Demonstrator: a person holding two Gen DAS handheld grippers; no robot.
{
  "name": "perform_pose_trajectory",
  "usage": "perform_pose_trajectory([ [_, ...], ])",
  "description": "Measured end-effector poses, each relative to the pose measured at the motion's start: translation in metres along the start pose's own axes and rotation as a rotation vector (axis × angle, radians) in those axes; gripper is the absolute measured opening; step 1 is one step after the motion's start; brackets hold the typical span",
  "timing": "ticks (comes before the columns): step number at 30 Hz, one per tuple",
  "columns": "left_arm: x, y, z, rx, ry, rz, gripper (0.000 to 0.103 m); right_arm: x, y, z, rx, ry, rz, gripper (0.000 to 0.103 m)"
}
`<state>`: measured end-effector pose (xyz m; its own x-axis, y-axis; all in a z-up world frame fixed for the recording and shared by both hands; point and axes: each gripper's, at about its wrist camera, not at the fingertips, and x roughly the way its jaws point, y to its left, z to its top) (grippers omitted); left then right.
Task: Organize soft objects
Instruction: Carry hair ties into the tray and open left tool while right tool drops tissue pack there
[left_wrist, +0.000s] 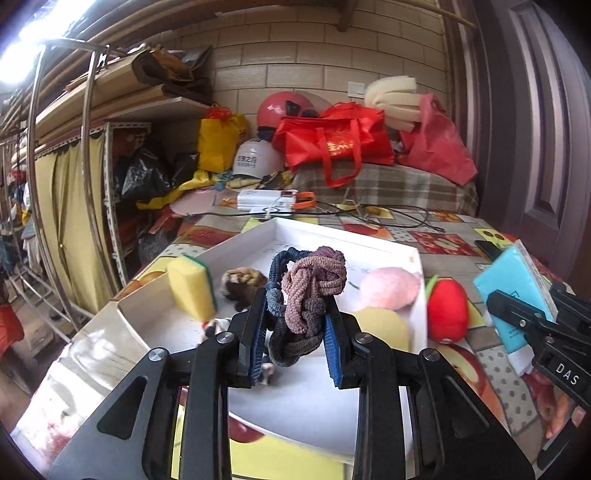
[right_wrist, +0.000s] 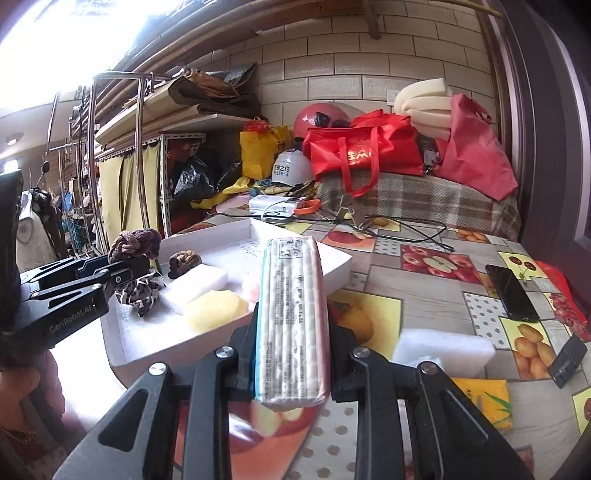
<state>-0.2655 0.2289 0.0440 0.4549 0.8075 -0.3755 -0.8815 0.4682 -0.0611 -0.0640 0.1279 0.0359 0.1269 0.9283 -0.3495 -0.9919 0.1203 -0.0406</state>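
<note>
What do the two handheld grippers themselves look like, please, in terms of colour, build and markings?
Both are matte black metal linkages with cut-out slots and silver pivot screws. The left gripper has ribbed blue pads inside its fingers, and its side reads "GenRobot.AI" in the right view. The right gripper carries white "DAS" lettering, seen from the left view. No cables show.

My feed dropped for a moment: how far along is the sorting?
Done: yellow sponge, pink plush and other soft items lie in the white tray. In hand: left gripper clamps the scrunchie bundle; right gripper clamps a tissue pack. Left: red plush, white foam block on the table.
</note>
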Motion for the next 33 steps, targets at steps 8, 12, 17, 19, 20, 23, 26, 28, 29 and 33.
perform_pose_trajectory([
  [8, 0.033, 0.023, 0.01, -0.048, 0.046, 0.007, 0.027, 0.042, 0.024, 0.017, 0.007, 0.021, 0.035, 0.026],
  [12, 0.044, 0.02, 0.013, -0.022, 0.07, -0.012, 0.027, 0.064, 0.038, 0.026, -0.015, 0.032, 0.033, 0.026],
  [17, 0.058, 0.023, 0.018, -0.022, 0.095, -0.023, 0.027, 0.093, 0.051, 0.037, -0.051, 0.06, 0.027, 0.026],
  [19, 0.062, 0.024, 0.02, -0.027, 0.105, -0.025, 0.027, 0.104, 0.053, 0.04, -0.056, 0.079, 0.023, 0.026],
  [20, 0.064, 0.025, 0.021, -0.03, 0.108, -0.026, 0.027, 0.109, 0.054, 0.042, -0.058, 0.089, 0.023, 0.026],
  [23, 0.068, 0.027, 0.022, -0.04, 0.125, -0.031, 0.027, 0.121, 0.056, 0.044, -0.069, 0.114, 0.017, 0.027],
  [26, 0.075, 0.028, 0.023, -0.049, 0.156, -0.015, 0.031, 0.122, 0.06, 0.044, -0.081, 0.121, 0.003, 0.032],
  [28, 0.073, 0.031, 0.022, -0.062, 0.147, 0.016, 0.036, 0.12, 0.06, 0.044, -0.082, 0.11, -0.02, 0.071],
  [29, 0.07, 0.033, 0.022, -0.074, 0.135, 0.025, 0.04, 0.119, 0.058, 0.044, -0.067, 0.107, -0.034, 0.076],
  [33, 0.063, 0.04, 0.021, -0.113, 0.096, 0.062, 0.096, 0.12, 0.042, 0.046, 0.012, 0.104, -0.041, 0.086],
])
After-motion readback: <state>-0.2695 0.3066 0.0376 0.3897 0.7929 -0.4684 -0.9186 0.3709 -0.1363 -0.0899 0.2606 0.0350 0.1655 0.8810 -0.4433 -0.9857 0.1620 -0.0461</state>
